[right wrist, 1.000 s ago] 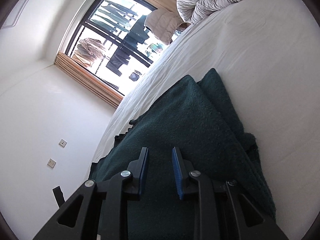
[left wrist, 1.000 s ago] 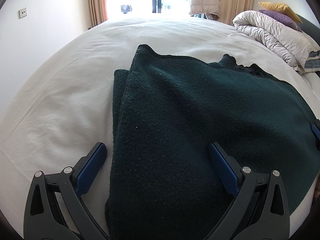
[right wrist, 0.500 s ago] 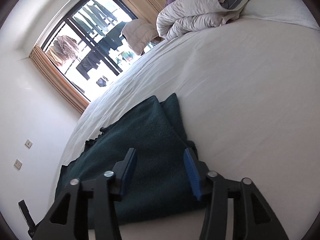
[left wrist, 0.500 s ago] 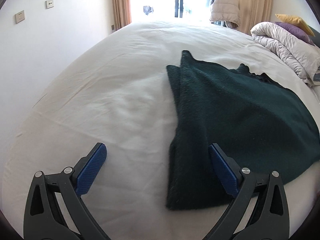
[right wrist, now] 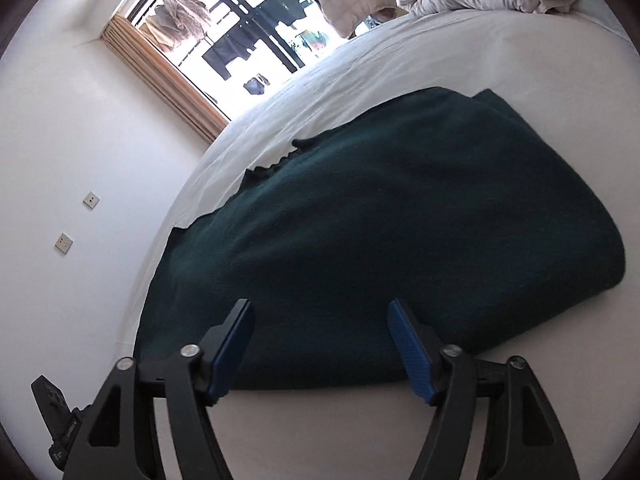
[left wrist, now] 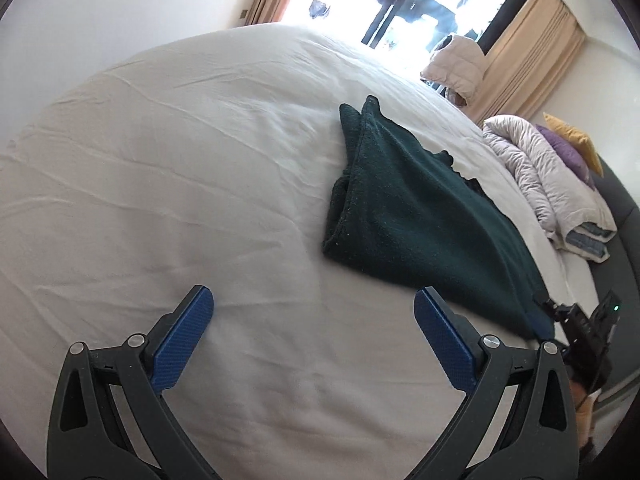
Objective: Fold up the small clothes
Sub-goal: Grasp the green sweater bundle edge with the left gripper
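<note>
A dark green knitted garment [left wrist: 416, 216] lies folded on the white bed sheet [left wrist: 180, 184]. It also fills the middle of the right wrist view [right wrist: 400, 216]. My left gripper [left wrist: 312, 308] is open and empty, above bare sheet, short of the garment's near edge. My right gripper [right wrist: 320, 320] is open and empty, with its fingertips [right wrist: 240, 320] over the garment's near edge. The right gripper's body shows at the lower right of the left wrist view [left wrist: 588, 332].
A rumpled grey duvet [left wrist: 540, 168] with purple and yellow pillows [left wrist: 568, 148] lies at the head of the bed. A window with beige curtains [left wrist: 524, 52] is at the far side. A white wall with sockets [right wrist: 64, 240] borders the bed.
My left gripper has pulled back off the garment to bare sheet on its left. My right gripper has opened from nearly shut and drawn back to the garment's near edge.
</note>
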Available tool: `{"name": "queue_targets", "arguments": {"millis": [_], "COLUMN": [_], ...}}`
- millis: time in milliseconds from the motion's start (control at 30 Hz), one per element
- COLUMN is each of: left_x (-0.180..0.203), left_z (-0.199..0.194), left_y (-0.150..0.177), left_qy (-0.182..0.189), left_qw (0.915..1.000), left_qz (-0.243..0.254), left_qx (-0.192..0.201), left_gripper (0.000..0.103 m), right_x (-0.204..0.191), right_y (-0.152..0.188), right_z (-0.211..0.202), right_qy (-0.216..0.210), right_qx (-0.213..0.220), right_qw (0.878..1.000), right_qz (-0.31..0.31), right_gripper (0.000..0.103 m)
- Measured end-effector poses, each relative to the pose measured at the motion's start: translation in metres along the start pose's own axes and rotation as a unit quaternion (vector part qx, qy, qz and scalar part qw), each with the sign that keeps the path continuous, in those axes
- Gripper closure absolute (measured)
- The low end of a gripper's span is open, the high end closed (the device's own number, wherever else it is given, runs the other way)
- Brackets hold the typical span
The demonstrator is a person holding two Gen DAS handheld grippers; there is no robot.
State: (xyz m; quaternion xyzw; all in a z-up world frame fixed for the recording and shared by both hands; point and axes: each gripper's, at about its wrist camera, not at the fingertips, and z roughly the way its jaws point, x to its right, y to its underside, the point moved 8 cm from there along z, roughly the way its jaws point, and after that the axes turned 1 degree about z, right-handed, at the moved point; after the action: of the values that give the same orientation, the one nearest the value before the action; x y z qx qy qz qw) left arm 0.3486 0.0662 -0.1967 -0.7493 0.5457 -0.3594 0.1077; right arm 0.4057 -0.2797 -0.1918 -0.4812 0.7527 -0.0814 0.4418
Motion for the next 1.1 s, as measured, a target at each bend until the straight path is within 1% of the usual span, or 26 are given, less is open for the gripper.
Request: {"name": "queue_targets", "arguments": {"millis": [100,133,167,200,267,333,433,500,633,667,733,767,800,833,867,933,967,1000,1033,1100], "left_x": [-0.006,-0.006,-0.005,-0.003,0.007,0.016,0.025,0.028,0.036,0.039,0.045,0.049,0.052,0.053,0.052,0.049,0.046,0.042,0.041,0.040], "left_z": [0.001,0.004,0.007,0.012,0.023,0.033,0.047,0.050,0.060,0.062,0.066,0.069,0.074,0.078,0.082,0.092,0.097,0.100,0.102,0.106], "left_y": [-0.003,-0.005,-0.006,-0.009,-0.015,-0.019,-0.021,-0.021,-0.024,-0.025,-0.027,-0.028,-0.029,-0.030,-0.031,-0.031,-0.029,-0.029,-0.029,-0.031], "left_qy": [0.039,0.050,0.062,0.074,0.104,0.110,0.117,0.121,0.120,0.123,0.140,0.153,0.161,0.168,0.175,0.194,0.199,0.206,0.211,0.210], "left_qw": [0.9977,0.9959,0.9938,0.9913,0.9850,0.9815,0.9763,0.9724,0.9709,0.9706,0.9671,0.9642,0.9621,0.9599,0.9568,0.9463,0.9407,0.9358,0.9336,0.9342], "left_qz": [-0.055,-0.074,-0.091,-0.107,-0.133,-0.151,-0.174,-0.194,-0.205,-0.205,-0.211,-0.215,-0.218,-0.222,-0.230,-0.255,-0.270,-0.281,-0.285,-0.284], "left_qx": [-0.006,-0.010,-0.015,-0.020,-0.032,-0.041,-0.052,-0.047,-0.028,-0.025,-0.022,-0.025,-0.030,-0.034,-0.035,-0.047,-0.053,-0.052,-0.050,-0.050], "left_gripper": [0.000,0.000,0.000,0.000,0.000,0.000,0.000,0.000,0.001,0.001,0.003,0.007,0.020,0.031,0.037,0.067,0.071,0.071,0.074,0.076], "right_x": [0.021,0.022,0.020,0.015,0.000,-0.015,-0.026,-0.031,-0.038,-0.039,-0.041,-0.042,-0.042,-0.043,-0.043,-0.045,-0.046,-0.048,-0.051,-0.056], "right_y": [-0.008,-0.009,-0.008,-0.007,-0.003,0.002,0.004,0.006,0.012,0.013,0.015,0.015,0.015,0.015,0.014,0.013,0.012,0.011,0.010,0.009], "right_z": [-0.029,-0.039,-0.047,-0.052,-0.055,-0.053,-0.049,-0.045,-0.037,-0.036,-0.035,-0.034,-0.033,-0.034,-0.034,-0.035,-0.035,-0.034,-0.031,-0.025], "right_qy": [0.035,0.040,0.032,0.019,-0.007,-0.029,-0.055,-0.066,-0.085,-0.089,-0.092,-0.093,-0.094,-0.095,-0.097,-0.098,-0.099,-0.099,-0.099,-0.097], "right_qx": [0.040,0.052,0.061,0.068,0.069,0.063,0.053,0.048,0.034,0.033,0.030,0.029,0.028,0.027,0.027,0.027,0.027,0.025,0.022,0.014], "right_qw": [0.998,0.997,0.997,0.997,0.997,0.998,0.997,0.997,0.996,0.995,0.995,0.995,0.995,0.995,0.995,0.995,0.995,0.995,0.995,0.995], "right_qz": [0.033,0.040,0.042,0.039,0.026,0.014,0.007,0.003,0.005,0.005,0.004,0.003,0.002,0.002,0.000,-0.005,-0.007,-0.010,-0.014,-0.025], "right_gripper": [0.039,0.037,0.033,0.032,0.032,0.032,0.032,0.033,0.037,0.038,0.038,0.039,0.039,0.040,0.040,0.040,0.040,0.040,0.040,0.040]}}
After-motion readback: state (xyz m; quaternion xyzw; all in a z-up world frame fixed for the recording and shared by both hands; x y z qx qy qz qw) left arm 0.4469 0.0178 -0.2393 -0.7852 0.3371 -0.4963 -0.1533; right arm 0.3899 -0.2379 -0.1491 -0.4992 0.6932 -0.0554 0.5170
